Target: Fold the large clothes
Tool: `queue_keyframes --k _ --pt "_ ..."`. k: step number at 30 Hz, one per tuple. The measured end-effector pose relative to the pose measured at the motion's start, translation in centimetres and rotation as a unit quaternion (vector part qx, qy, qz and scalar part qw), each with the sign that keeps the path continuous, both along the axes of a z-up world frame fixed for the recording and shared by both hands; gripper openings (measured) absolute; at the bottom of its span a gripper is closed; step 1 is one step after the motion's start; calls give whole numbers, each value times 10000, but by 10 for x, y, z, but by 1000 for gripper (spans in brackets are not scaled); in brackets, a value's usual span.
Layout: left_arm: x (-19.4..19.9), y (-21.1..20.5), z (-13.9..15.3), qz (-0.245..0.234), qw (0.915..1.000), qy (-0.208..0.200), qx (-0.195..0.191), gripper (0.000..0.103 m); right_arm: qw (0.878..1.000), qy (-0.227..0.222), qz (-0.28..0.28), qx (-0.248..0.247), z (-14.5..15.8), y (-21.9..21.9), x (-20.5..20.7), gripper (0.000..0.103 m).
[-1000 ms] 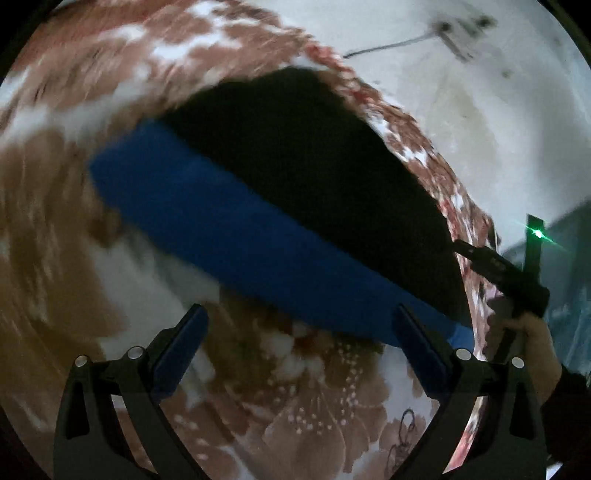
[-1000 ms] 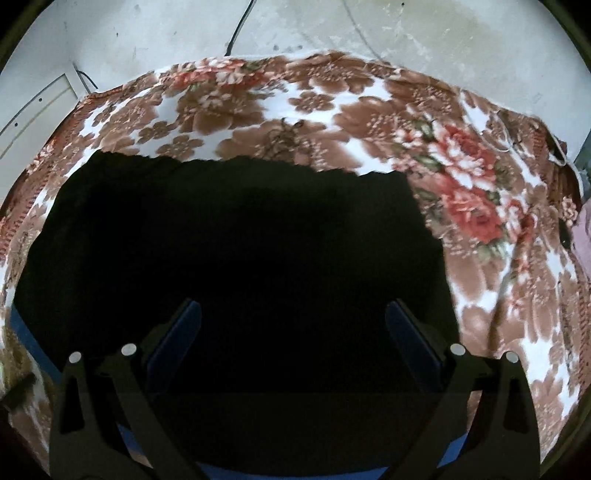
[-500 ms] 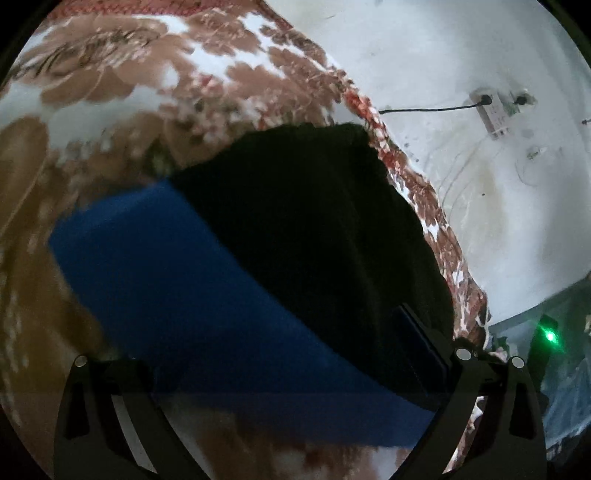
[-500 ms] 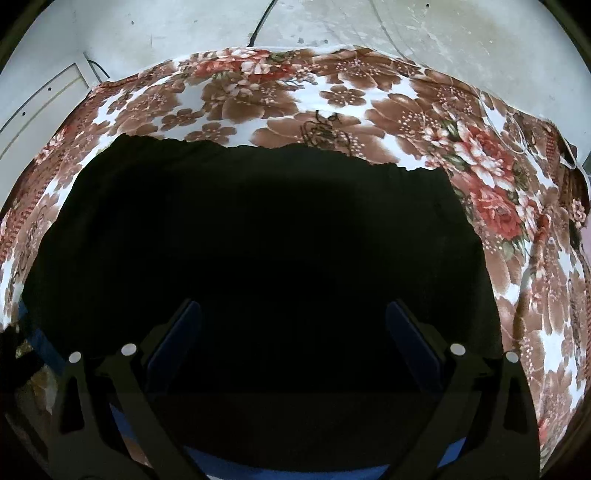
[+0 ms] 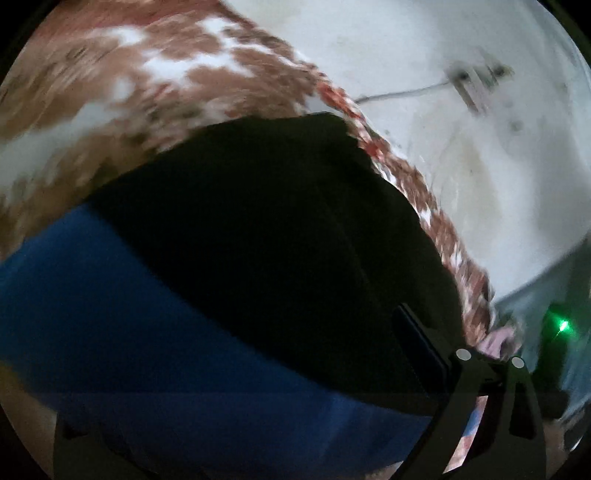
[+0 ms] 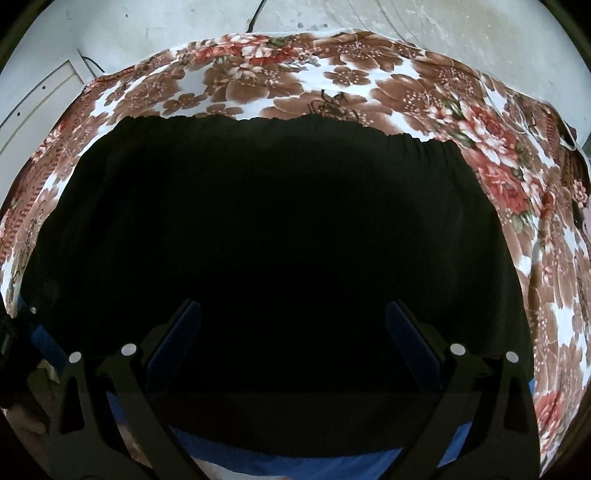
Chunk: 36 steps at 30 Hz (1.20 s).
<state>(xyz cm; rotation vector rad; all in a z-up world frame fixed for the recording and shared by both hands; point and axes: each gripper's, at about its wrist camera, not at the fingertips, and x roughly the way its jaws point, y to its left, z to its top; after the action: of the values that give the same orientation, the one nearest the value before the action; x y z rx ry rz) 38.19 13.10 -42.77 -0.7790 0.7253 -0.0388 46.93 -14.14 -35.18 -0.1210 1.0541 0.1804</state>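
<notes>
We see a large black garment with a wide blue band along one edge (image 6: 288, 229) lying spread flat on a brown, red and white floral-printed cloth (image 6: 369, 77), which covers the surface and meets a pale, stained concrete floor (image 6: 424, 18) at its far side. In the right wrist view the garment fills most of the middle, its gathered far edge running across the cloth, and the blue band (image 6: 295, 465) shows along the near edge at the bottom. Our right gripper (image 6: 293, 332) hovers over the black fabric with its two dark fingers spread wide and nothing between them.

In the left wrist view everything is blurred. The garment (image 5: 280, 229) lies diagonally, with the blue band (image 5: 155, 332) filling the lower left and the floral cloth (image 5: 155, 74) above it. Of our left gripper (image 5: 236, 373) only the right-hand finger (image 5: 421, 347) is plainly visible, over the black fabric close to the garment's edge; the other finger is lost in the dark lower left, in front of the blue band, so we cannot tell whether it is open or clamped on the fabric. A white power strip with a thin cable (image 5: 476, 79) lies on the floor (image 5: 498, 192) beyond the cloth, and a green light (image 5: 563, 325) glows at the right edge
</notes>
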Motion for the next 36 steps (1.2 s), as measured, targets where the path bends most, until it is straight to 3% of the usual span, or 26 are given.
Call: queue_keyframes --k 4,6,9,15,19,22,25,29,31,36 --pt "9 -1 25 -99 9988 -457 -133 97 9998 -100 121 -128 4 4 -3 98" --pt "10 0 19 -79 9987 -469 -180 96 9997 -105 156 -185 5 5 -4 98" --pt "6 12 -13 95 9996 -61 -250 63 9995 -41 134 -270 3 6 -4 98" --pt "4 12 -13 91 9999 -23 -142 45 9967 -121 2 -804 -4 2 -5 98" --pt "7 10 -9 87 9999 71 -118 34 9960 -73 -98 -884 -2 3 -1 98" --pt "6 5 15 85 9999 -32 47 22 9920 -194 -92 -1248 -2 6 1 98" --pt "8 -3 30 -90 9995 -205 232 20 9930 -172 -119 -1160 -7 1 4 98" --pt "14 3 1 -27 9999 119 105 20 9934 -220 129 -1117 -21 4 5 98" --pt "14 2 3 -37 9997 175 144 19 9917 -227 296 -1232 -29 8 6 98" --pt "17 -30 73 -240 9937 -131 1083 19 9942 331 168 -1007 -43 1 20 98"
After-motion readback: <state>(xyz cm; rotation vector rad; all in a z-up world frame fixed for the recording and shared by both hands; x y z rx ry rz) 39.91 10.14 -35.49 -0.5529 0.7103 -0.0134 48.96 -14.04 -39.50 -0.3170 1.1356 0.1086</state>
